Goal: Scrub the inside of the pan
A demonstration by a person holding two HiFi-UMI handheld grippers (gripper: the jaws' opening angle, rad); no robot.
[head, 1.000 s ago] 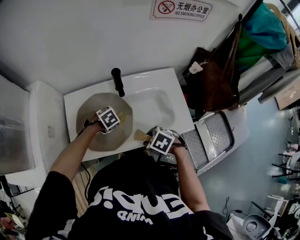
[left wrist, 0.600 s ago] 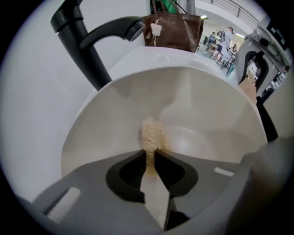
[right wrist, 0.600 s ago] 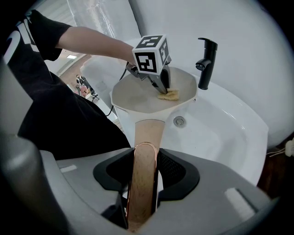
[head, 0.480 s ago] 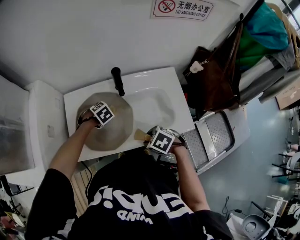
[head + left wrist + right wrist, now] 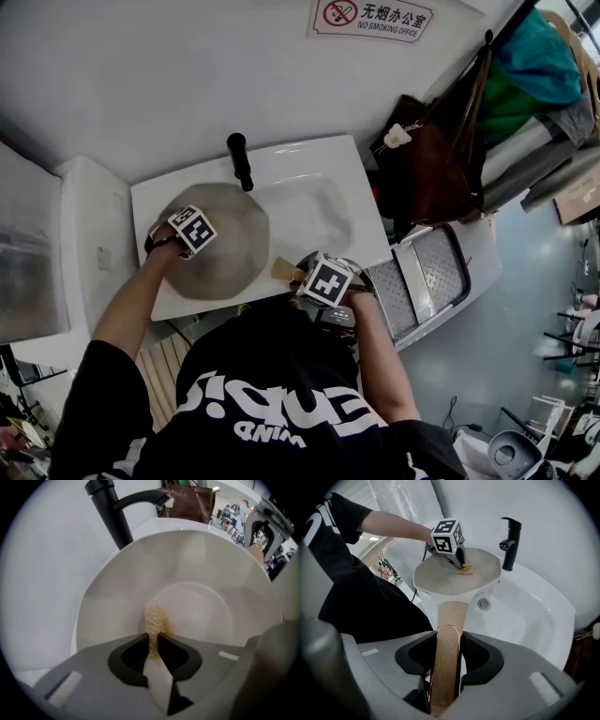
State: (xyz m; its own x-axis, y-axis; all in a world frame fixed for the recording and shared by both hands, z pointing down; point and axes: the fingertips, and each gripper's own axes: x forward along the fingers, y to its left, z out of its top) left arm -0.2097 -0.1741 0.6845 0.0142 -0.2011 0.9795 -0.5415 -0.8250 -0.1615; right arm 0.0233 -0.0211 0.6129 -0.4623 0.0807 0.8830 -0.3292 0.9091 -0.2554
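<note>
The pan [image 5: 452,581], pale beige inside, sits over the L part of the white washbasin [image 5: 529,620], w/ its far rim just beside the black tap [image 5: 510,543]. Its wooden handle [image 5: 449,634] points toward the person.

R gripper [image 5: 447,641]: both jaws are clamped on the wooden handle, one on each side, and the metal-edged end of the handle lies between them. This gripper is at the near edge of the basin, pointing steeply down.

L gripper [image 5: 154,639]: the jaws are pressed together on a thin piece of beige sponge [image 5: 154,618]. The sponge sticks out in front of the tips and touches the inner surface of the pan, approx. at the edge of the flat bottom. In the head view this gripper is over the L side of the pan, and the person's forearm [image 5: 131,305] reaches to it from below.

The round drain [image 5: 483,603] is visible in the basin, just beside the pan on the R. A brown bag [image 5: 431,159] hangs on the wall, R of the basin.
</note>
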